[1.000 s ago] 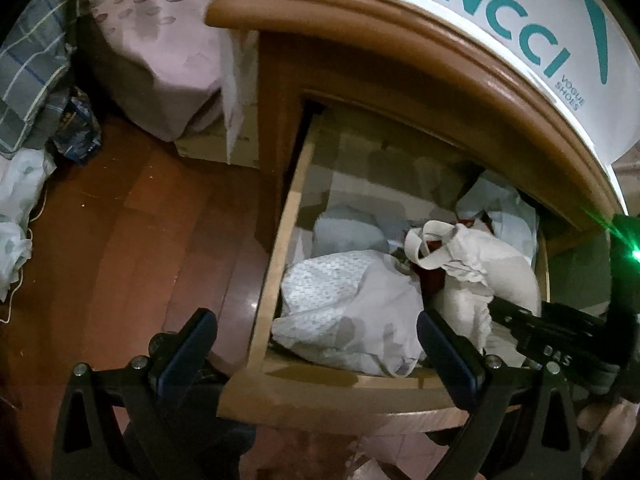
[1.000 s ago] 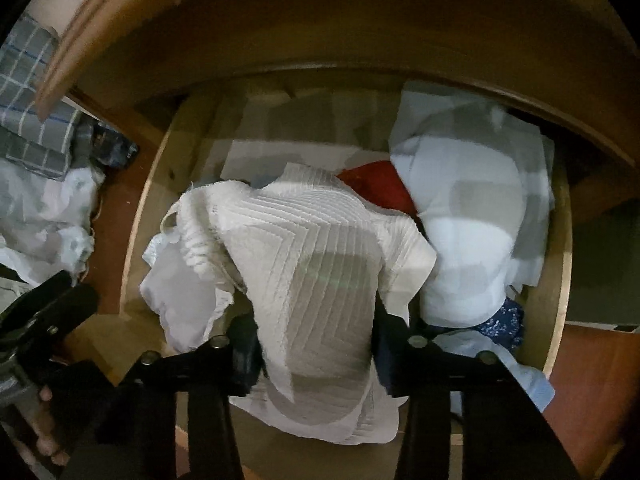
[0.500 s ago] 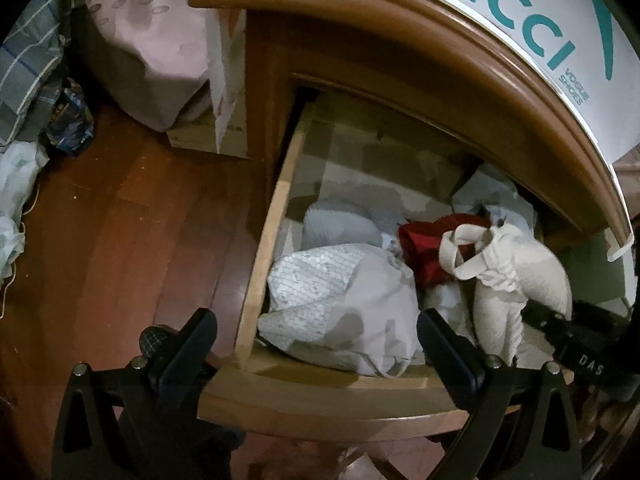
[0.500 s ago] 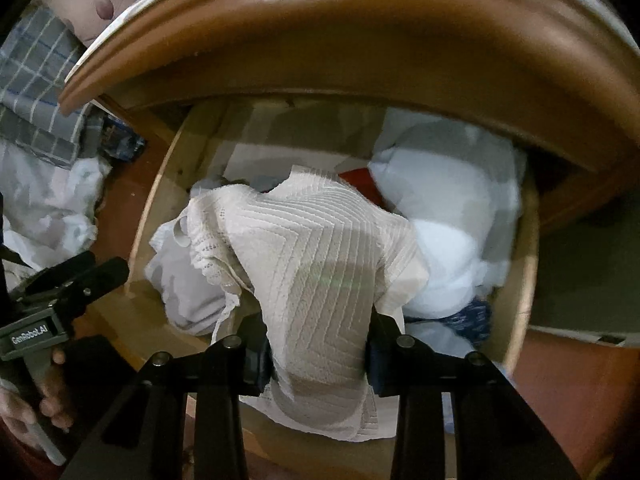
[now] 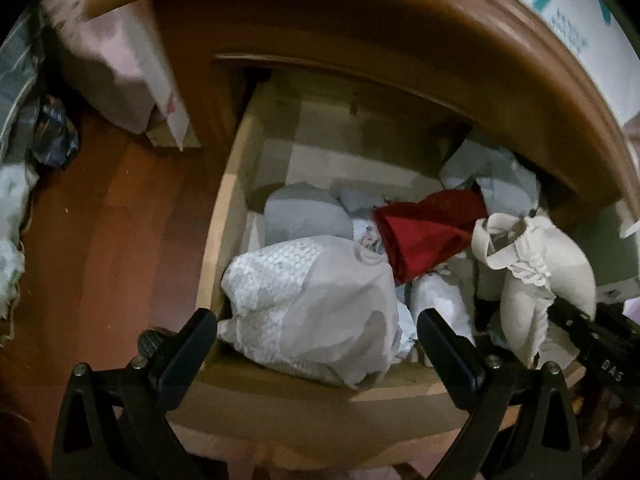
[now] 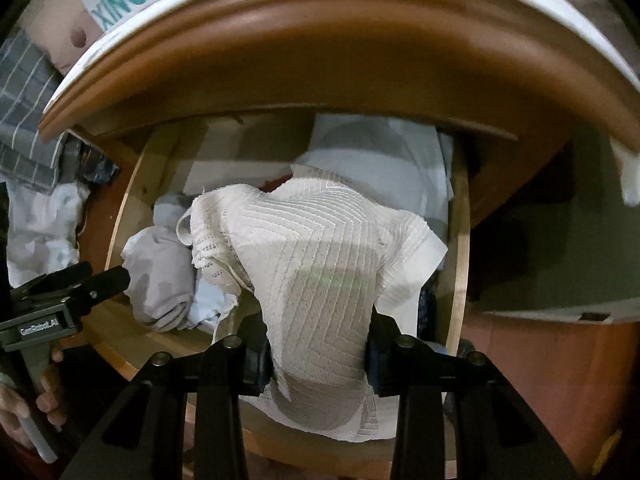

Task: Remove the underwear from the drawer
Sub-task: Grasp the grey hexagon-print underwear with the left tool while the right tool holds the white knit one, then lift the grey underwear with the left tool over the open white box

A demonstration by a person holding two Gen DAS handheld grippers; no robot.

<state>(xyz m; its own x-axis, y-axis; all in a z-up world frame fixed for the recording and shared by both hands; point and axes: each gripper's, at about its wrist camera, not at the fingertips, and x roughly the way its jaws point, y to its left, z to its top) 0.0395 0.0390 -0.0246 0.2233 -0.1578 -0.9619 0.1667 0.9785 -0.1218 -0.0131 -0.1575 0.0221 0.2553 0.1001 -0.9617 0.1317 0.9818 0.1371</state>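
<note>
Two grippers work over the open wooden drawer (image 5: 218, 240) of a nightstand (image 5: 360, 24). On the right, the right gripper (image 6: 318, 350) is clenched on a cream ribbed pair of underwear (image 6: 320, 264), whose cloth bunches between the pads and drapes forward, lifted above the heap at the drawer's near right part. Seen from the left wrist, that same underwear (image 5: 532, 276) hangs from the right gripper (image 5: 560, 312) at the right edge. At the near edge the left gripper (image 5: 316, 336) hangs released, its jaws wide apart, straddling without touching a white lace-patterned garment (image 5: 312, 300) in the near left corner. Farther in lie a red garment (image 5: 424, 232) and a grey folded piece (image 5: 304, 212). Left of the nightstand, reddish wooden floor (image 5: 112, 220) shows.
</note>
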